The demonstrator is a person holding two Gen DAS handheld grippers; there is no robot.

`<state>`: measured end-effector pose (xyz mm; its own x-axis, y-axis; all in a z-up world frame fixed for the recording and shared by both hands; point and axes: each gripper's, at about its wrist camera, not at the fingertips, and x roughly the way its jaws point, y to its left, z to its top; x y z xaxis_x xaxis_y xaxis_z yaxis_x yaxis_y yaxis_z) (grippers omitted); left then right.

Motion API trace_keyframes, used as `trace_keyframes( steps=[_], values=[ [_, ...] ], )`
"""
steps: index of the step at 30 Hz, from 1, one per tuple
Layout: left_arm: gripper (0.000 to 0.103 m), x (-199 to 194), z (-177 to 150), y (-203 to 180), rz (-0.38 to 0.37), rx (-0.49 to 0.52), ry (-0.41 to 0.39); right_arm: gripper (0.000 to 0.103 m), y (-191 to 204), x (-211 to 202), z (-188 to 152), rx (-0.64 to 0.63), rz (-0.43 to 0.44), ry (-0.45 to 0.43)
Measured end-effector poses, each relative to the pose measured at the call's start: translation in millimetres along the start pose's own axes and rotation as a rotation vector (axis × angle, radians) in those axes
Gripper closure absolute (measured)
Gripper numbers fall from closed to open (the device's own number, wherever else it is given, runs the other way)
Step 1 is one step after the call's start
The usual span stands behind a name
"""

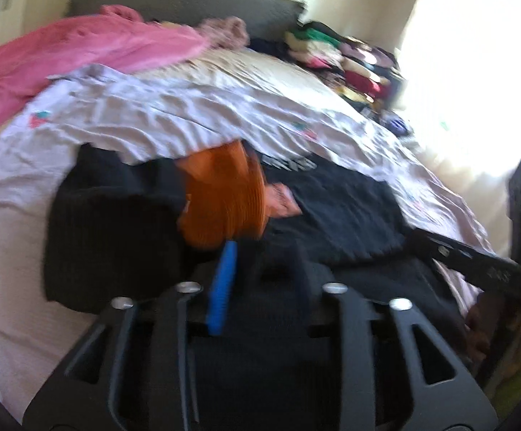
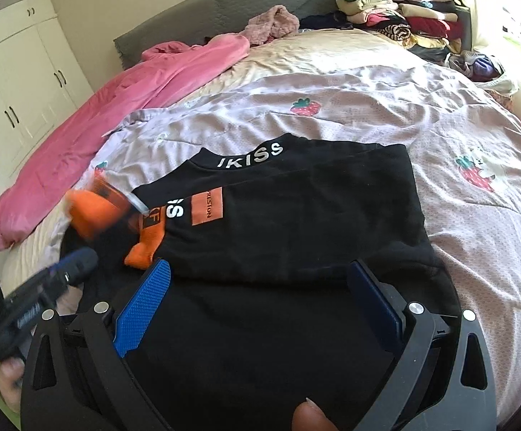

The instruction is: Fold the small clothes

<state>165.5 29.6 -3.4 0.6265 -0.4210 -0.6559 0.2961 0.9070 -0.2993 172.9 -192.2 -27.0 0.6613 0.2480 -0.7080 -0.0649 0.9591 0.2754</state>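
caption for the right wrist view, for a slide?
Right gripper, jaws open, over a black top with orange cuffs on a strawberry-print bedspread; left gripper at left.

One black shirt (image 2: 296, 215), one pink blanket (image 2: 116, 107), two tongs (image 2: 257, 305) (image 1: 260, 273), one clothes pile (image 2: 404, 18)

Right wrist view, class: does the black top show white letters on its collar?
Yes, the black top shows white letters "IKISS" across its collar.

Likely home bedroom: bed (image 2: 332, 82), wardrobe (image 2: 27, 82).
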Motion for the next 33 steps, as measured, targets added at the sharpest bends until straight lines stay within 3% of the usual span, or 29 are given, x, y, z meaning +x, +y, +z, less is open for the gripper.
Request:
trace_keyframes(
  steps=[5,14,22,24,25,26,28,29,33],
  values=[
    [0.06,-6,-1,-3,-0.036,-0.002,0.012,0.005,5,7,-2,-0.003,0.01,0.02],
    [0.04,-21,8,36,0.223,-0.073,-0.05,0.005,43,41,-16,-0.031,0.136,0.12],
    [0.03,-29,13,63,0.302,-0.134,-0.082,0.007,68,79,-9,-0.008,0.204,0.189],
    [0.028,-31,15,66,0.324,-0.138,-0.099,0.035,77,87,-7,-0.018,0.218,0.213],
    [0.027,-32,16,68,0.335,-0.141,-0.105,0.041,81,88,-6,-0.032,0.215,0.208],
    [0.026,-33,16,71,0.344,-0.151,-0.11,0.056,86,88,-5,-0.05,0.206,0.194],
    [0.026,-36,17,76,0.343,-0.172,-0.118,0.07,90,84,-3,-0.067,0.197,0.171],
    [0.025,-37,17,79,0.348,-0.184,-0.125,0.091,92,81,-1,-0.082,0.184,0.154],
    [0.025,-48,20,94,0.356,-0.237,-0.159,0.096,93,61,11,-0.129,0.168,0.086]
  ],
)
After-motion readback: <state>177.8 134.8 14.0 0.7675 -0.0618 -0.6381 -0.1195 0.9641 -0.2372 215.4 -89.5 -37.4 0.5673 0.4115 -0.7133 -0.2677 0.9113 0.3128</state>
